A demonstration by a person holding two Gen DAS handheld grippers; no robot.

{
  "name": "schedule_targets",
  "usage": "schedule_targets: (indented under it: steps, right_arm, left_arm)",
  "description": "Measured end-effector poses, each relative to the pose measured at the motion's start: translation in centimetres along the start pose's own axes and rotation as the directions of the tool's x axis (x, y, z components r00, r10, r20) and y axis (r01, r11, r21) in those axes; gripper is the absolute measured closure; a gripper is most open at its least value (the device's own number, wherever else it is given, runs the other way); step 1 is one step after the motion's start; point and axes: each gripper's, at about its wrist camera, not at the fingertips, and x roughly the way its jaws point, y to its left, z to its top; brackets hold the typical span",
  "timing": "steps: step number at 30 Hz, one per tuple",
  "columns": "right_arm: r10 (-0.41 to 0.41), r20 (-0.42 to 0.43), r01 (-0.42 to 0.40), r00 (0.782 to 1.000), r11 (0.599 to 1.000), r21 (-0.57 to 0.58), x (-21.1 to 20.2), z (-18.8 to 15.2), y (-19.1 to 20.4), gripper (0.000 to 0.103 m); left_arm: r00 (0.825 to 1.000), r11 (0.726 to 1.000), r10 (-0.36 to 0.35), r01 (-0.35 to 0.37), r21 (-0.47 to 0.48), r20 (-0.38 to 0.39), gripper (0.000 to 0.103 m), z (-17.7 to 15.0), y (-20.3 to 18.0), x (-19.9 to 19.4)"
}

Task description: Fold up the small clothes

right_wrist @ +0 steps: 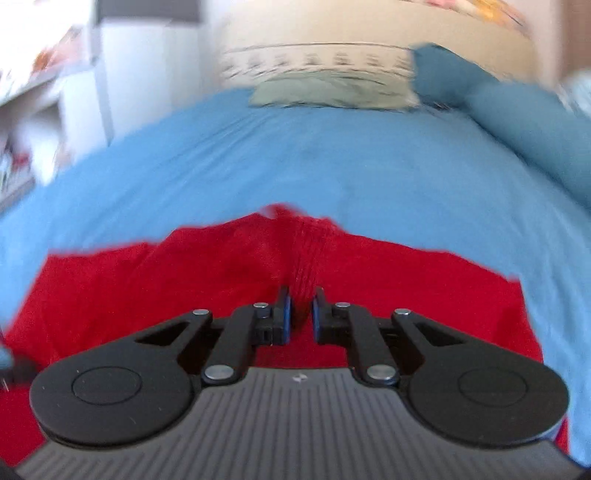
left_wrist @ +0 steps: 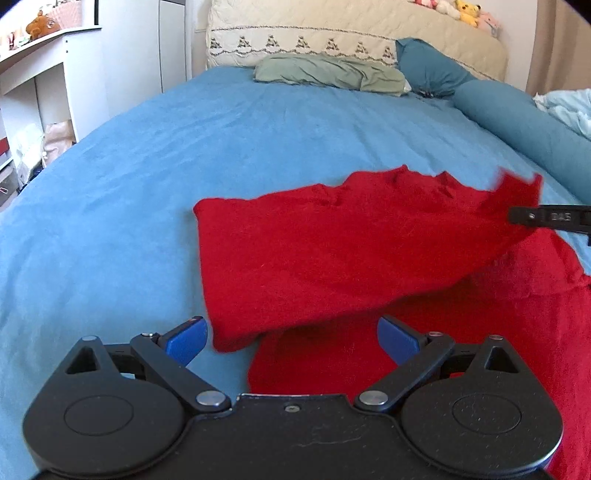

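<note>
One red knit garment (left_wrist: pixel 332 251) lies on the blue bed (left_wrist: pixel 147 184), partly folded over. Right claw (right_wrist: pixel 300 314) is pinched narrow on a raised fold. Left claw (left_wrist: pixel 291 339) is spread wide, gripping nothing.

so the sweater (left_wrist: pixel 332 251) lies on the bed (left_wrist: pixel 184 166), pillow (left_wrist: pixel 328 72) way behind it at the headboard (left_wrist: pixel 332 33), bolster (left_wrist: pixel 517 122) off to its right.
</note>
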Motion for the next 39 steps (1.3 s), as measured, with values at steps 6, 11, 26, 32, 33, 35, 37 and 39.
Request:
schedule_targets:
  steps: [6, 11, 26, 32, 33, 35, 37, 39]
  right_arm:
    - [0.080, -0.047, -0.076, 0.996, 0.993, 0.091, -0.3, -3.4, -3.5, 0.023]
    - [0.085, -0.021, -0.082, 0.996, 0.990, 0.114, -0.7, -3.6, -3.7, 0.023]
    - [-0.150, 0.135, 0.142, 0.979, 0.988, 0.066, -3.1, 6.0, -6.2, 0.083]
    - [-0.229, 0.055, 0.225, 0.972, 0.972, 0.068, -2.3, 4.0, -10.8, 0.083]
    - [-0.227, 0.044, 0.224, 0.973, 0.972, 0.070, -2.1, 3.4, -11.4, 0.083]
    - [-0.222, 0.023, 0.220, 0.975, 0.973, 0.070, -1.7, 2.2, -12.3, 0.083]
    - [-0.210, -0.005, 0.210, 0.978, 0.976, 0.061, -0.7, 1.2, -12.7, 0.082]
    - [-0.204, -0.026, 0.205, 0.979, 0.977, 0.051, -0.5, 0.2, -13.0, 0.081]
  left_arm:
    - [1.000, 1.000, 0.012, -0.011, 0.027, -0.020, 0.003, -0.9, 0.1, 0.4]
    - [0.998, 0.997, 0.061, -0.060, 0.049, -0.008, 0.003, -1.1, 0.3, 1.0]
    - [0.986, 0.987, 0.160, -0.161, 0.020, 0.049, 0.009, 0.0, 0.9, 2.8]
    - [0.982, 0.982, 0.185, -0.186, 0.019, 0.030, 0.009, 0.0, 0.9, 3.3]
    - [0.983, 0.983, 0.185, -0.185, 0.004, 0.022, 0.009, -0.2, 1.3, 3.3]
    - [0.983, 0.983, 0.181, -0.181, -0.020, 0.018, 0.009, -0.5, 1.8, 3.1]
    - [0.982, 0.982, 0.188, -0.188, -0.013, 0.014, 0.008, -0.9, 1.9, 2.6]
    - [0.981, 0.981, 0.196, -0.196, -0.010, 0.007, 0.008, -1.1, 2.0, 2.2]
